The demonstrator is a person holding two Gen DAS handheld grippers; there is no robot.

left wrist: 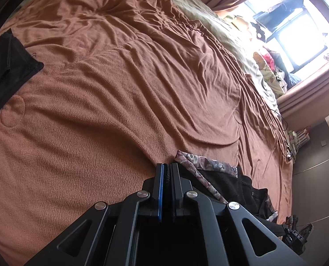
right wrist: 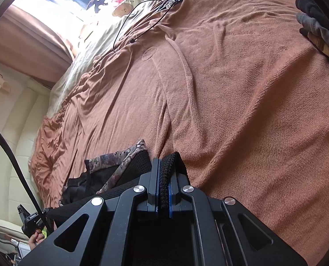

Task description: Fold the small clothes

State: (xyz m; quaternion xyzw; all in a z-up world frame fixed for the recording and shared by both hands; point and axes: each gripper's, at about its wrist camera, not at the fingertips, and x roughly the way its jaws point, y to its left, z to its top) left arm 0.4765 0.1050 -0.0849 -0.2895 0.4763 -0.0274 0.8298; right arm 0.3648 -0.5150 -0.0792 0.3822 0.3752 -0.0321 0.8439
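In the left wrist view, your left gripper (left wrist: pixel 167 168) sits at the bottom centre of the frame, its jaws pressed together on a thin edge of the black knit garment (left wrist: pixel 228 184), which trails away to the lower right with its floral-patterned band (left wrist: pixel 208 166) showing just beside the fingertips. Above and to the left, the brown fleece blanket (left wrist: pixel 111 93) spreads wide and wrinkled across most of the frame, bare of clothing up to a dark folded cloth (left wrist: pixel 7 64) at the left edge. A pale sheet (left wrist: pixel 208 22) runs along the blanket's far border toward the bright window (left wrist: pixel 297 33) at upper right, and the other tool (left wrist: pixel 297 235) shows at the lower right margin. In the right wrist view, your right gripper (right wrist: pixel 165 166) holds the bottom centre, its jaws clamped on a doubled fold of the same black knit, which stands up between the fingertips (right wrist: pixel 155 168); the rest of the garment lies bunched to the lower left, resting on the blanket near its rumpled left edge. The blanket's broad smooth stretch fills the centre and right of the frame. A thin black cable (right wrist: pixel 140 17) loops near the top, and a grey and black pile of clothes (right wrist: pixel 315 26) sits at the upper right edge.
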